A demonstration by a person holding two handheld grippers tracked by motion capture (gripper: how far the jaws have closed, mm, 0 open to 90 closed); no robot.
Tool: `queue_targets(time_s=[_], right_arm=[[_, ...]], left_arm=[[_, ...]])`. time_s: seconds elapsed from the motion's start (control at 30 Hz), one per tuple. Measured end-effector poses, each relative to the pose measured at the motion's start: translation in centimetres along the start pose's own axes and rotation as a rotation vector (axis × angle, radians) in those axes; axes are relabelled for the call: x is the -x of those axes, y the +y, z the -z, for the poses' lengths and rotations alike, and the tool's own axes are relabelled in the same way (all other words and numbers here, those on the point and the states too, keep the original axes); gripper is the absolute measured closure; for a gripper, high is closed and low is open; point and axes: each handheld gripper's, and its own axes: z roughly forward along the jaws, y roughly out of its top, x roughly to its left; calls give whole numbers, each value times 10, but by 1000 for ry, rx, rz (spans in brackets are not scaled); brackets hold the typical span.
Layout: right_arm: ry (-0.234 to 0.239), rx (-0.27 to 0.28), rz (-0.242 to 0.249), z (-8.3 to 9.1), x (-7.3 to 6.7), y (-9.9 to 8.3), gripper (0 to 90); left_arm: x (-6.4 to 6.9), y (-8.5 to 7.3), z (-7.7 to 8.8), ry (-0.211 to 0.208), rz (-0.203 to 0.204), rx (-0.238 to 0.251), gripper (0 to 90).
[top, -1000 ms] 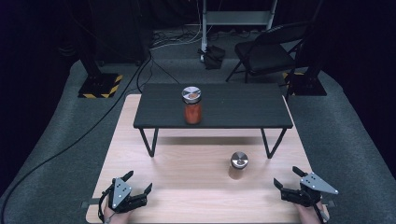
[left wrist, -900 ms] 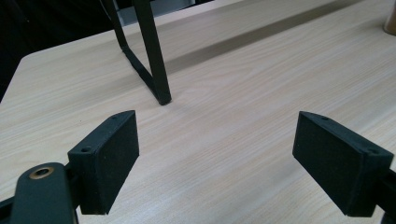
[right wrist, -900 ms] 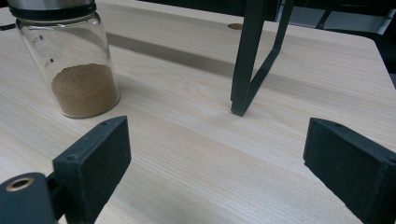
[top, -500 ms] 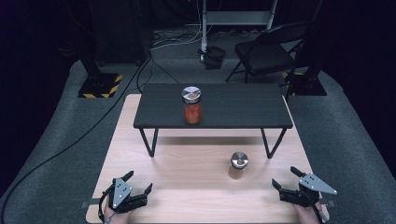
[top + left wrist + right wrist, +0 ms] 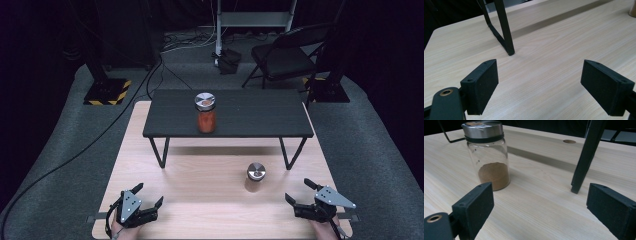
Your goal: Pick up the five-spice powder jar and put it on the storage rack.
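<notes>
A glass jar of brown powder [image 5: 255, 177] with a steel lid stands on the wooden table, right of centre; in the right gripper view the same jar [image 5: 488, 155] sits ahead and left of the jaws. A second jar with red contents [image 5: 205, 113] stands on the small black shelf [image 5: 250, 122]. My left gripper [image 5: 149, 196] rests at the near left corner, open and holding nothing. My right gripper [image 5: 299, 191] lies at the near right, open, a short way in front of the brown jar. Both gripper views show wide-apart pads [image 5: 482, 87] [image 5: 474, 208] over bare wood.
The black shelf stands on thin legs [image 5: 504, 27] [image 5: 584, 157] across the far half of the wooden table [image 5: 210, 200]. Beyond the table are a folding chair [image 5: 285, 57], floor cables and a stand base with hazard stripes [image 5: 106, 92].
</notes>
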Motion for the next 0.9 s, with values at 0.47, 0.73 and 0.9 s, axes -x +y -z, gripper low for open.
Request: queue_targets(time_s=[0.47, 0.73, 0.9], right_arm=[[82, 35, -1, -9, -7, 10, 67], [113, 41, 6, -15, -10, 19, 67], [131, 29, 20, -22, -12, 26, 70]], left_arm=[[0, 0, 0, -1, -5, -2, 142], [1, 1, 0, 1, -14, -3, 142], [1, 1, 0, 1, -14, -4, 142]])
